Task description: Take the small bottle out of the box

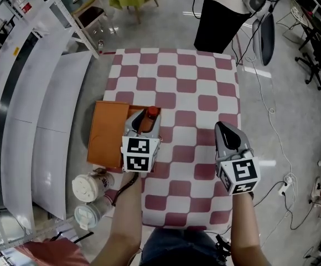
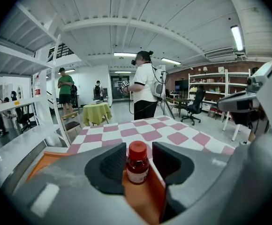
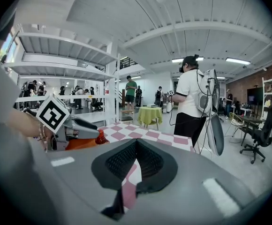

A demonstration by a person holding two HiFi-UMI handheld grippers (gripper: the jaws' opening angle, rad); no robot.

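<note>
The left hand-held gripper (image 1: 144, 122) reaches over the right edge of an orange box (image 1: 108, 134) that lies on the checked counter (image 1: 177, 76). Its jaws are set narrow, one on each side of the small bottle (image 2: 138, 165). The bottle stands upright between the jaw tips, inside the box and close against the box wall, which runs under the hand-held gripper. The bottle's red cap (image 2: 137, 149) rises just above the tips. In the left gripper view the left pad (image 2: 115, 162) sits right at the bottle's side, while a thin sliver of gap shows between the bottle and the right pad (image 2: 166, 162). The jaws are therefore close around the bottle but not clearly pressed on it.

The right hand-held gripper (image 1: 225, 129) hangs above the counter, well apart to the right of the left one. Its jaws are together and hold nothing. From its own camera, the left hand-held gripper, the box and the bottle cap show off to its left.

Behind the left hand-held gripper, off the counter's near corner, stand two lidded cups (image 1: 87, 186). Ahead of both grippers, past the far end of the counter, a person (image 2: 144, 90) stands, and a small table with a green cloth (image 2: 94, 112) is further off.
</note>
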